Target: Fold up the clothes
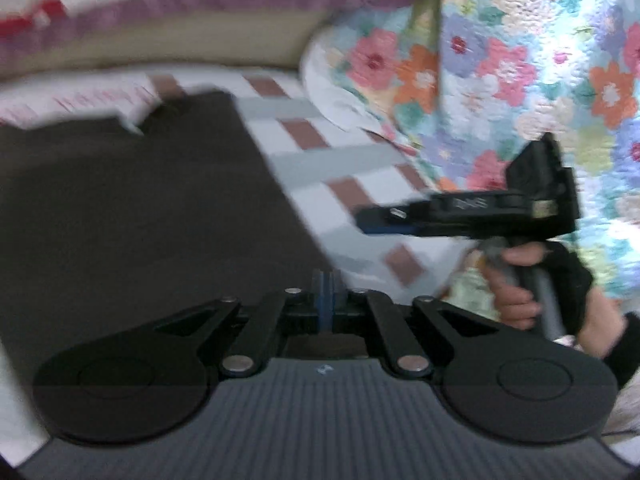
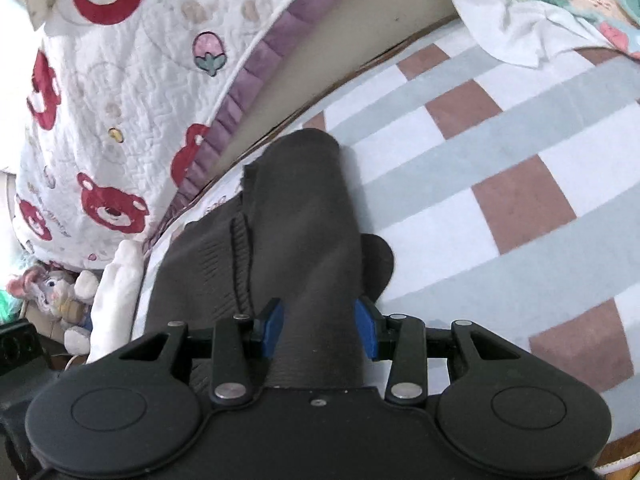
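Left gripper (image 1: 326, 292): blue pads pressed together, nothing visible between them; it sits over the near edge of the dark garment, and the frame is smeared by motion
Right gripper (image 2: 320, 330): blue pads stand apart on either side of a thick bunched fold of the dark garment and look to press its flanks; held as a wide bundle
Right gripper, seen from the left wrist (image 1: 384, 220): well right of the garment's edge, above the checked sheet, pistol handle gripped by a hand (image 1: 536, 292) in a black fingerless glove
Dark grey knit garment (image 2: 304, 208): ribbed, lying on the bed; in the right view a rolled length runs up from the pads toward the headboard side, with a flatter ribbed panel to its left
Garment in the left view (image 1: 152, 216): a broad flat spread filling the left half, its right edge a straight diagonal against the sheet
Checked bed sheet (image 2: 520, 184): white, pale grey-blue and brown squares; bare and flat to the right of the garment, the largest open stretch
Far boundary: bear-print quilt (image 2: 120, 92) with a purple frill, beside a beige panel (image 2: 360, 40) along the bed's edge
Right boundary: floral quilt (image 1: 520, 72) heaped at the sheet's edge
Left margin: plush toy (image 2: 60, 300) below the bed edge, off the sheet
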Available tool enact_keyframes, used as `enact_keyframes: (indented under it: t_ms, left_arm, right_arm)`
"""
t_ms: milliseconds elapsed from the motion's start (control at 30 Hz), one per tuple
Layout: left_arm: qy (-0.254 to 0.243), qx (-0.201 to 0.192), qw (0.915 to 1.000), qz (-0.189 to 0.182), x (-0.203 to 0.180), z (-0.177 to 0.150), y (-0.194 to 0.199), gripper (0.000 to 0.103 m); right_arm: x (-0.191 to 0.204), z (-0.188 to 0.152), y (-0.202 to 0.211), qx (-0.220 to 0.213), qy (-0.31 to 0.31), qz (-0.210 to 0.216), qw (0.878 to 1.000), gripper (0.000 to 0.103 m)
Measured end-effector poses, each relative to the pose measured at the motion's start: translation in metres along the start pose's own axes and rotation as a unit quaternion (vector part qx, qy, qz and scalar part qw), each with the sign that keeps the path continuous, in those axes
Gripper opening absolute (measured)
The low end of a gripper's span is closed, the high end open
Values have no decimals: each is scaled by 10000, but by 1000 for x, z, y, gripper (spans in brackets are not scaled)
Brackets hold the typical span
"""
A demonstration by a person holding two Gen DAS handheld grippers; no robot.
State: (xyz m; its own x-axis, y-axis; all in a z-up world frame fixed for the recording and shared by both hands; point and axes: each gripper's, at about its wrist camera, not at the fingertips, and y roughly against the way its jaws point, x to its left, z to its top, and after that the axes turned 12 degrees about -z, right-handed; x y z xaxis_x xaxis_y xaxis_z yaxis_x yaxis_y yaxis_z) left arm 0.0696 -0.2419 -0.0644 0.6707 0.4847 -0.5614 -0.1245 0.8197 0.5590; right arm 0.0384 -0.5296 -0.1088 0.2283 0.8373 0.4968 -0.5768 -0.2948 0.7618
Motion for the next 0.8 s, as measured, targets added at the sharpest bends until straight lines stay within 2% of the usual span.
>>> enact_keyframes:
  t_ms: [100,233,267,400,500,567,667,800]
  left_arm:
    - [-165,-194,9960,858,11,2,27,5]
    - [508,-192,9847,1656,44,-9,52,5]
    - [640,-155,9821,1762,49,-14,58,5]
    - [1416,-345,9759,1624,68,-35,89,6]
    - [1672,-701,9715,1528,84,-49,96,6]
    - [1811,-831,9699,1399,96,-53,90,6]
    - [1756,-977,9725,1176,105,-51,86,6]
    - [1844,-1239,9713,850,126,-42,81,9]
  right_arm:
    - [17,3,-11,136,177,180,9996,45]
    - [50,6,-38,386,500,304,9975,47]
    - [58,7,-46,455,593,309,9967,47]
    - [91,18,-77,769,1231,99,9894,47]
    - [105,34,-95,861,1525,-15,9846,49]
    - [107,36,-107,987,1525,-9,9834,54]
    - [104,34,-123,1167,1430,47,9828,56]
    - [94,35,-130,1139,1045,370,9873,62]
